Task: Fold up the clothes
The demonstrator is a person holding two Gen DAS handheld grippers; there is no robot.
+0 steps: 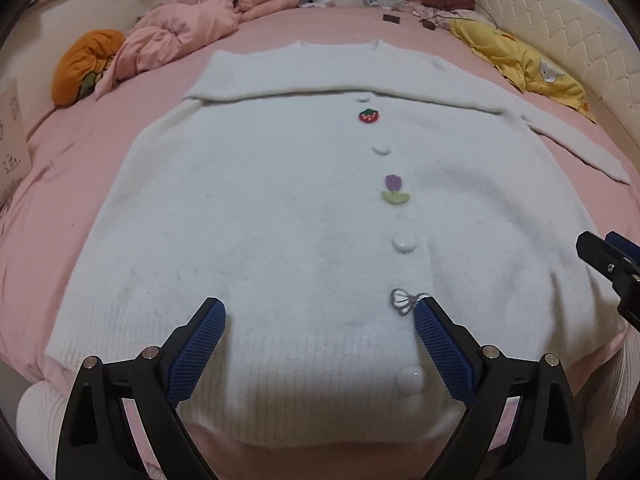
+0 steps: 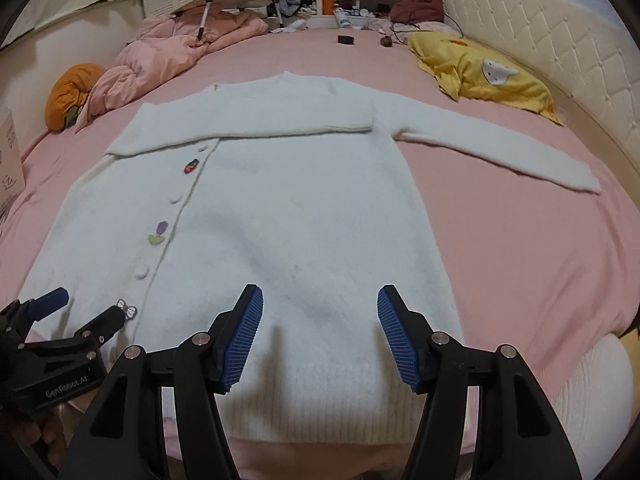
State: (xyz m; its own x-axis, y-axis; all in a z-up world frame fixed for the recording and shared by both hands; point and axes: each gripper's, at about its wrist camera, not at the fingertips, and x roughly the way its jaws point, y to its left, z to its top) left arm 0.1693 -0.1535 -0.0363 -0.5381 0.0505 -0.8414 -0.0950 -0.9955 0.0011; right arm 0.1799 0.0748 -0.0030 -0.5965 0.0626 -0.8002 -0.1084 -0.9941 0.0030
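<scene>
White cardigan [image 1: 256, 208] spread flat on the pink bed [image 2: 520, 240].
Left gripper [image 1: 320, 312] and right gripper [image 2: 320, 300] hover wide apart and empty above its hem at the bed's near edge.

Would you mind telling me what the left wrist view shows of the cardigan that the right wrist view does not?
Only the left wrist view shows the lowest button on the hem. Only the right wrist view shows the whole outstretched sleeve down to its cuff, lying on the pink sheet. Both show the white cardigan spread flat with one sleeve folded across its chest, the strawberry patch, and both pairs of jaws open over the hem.
</scene>
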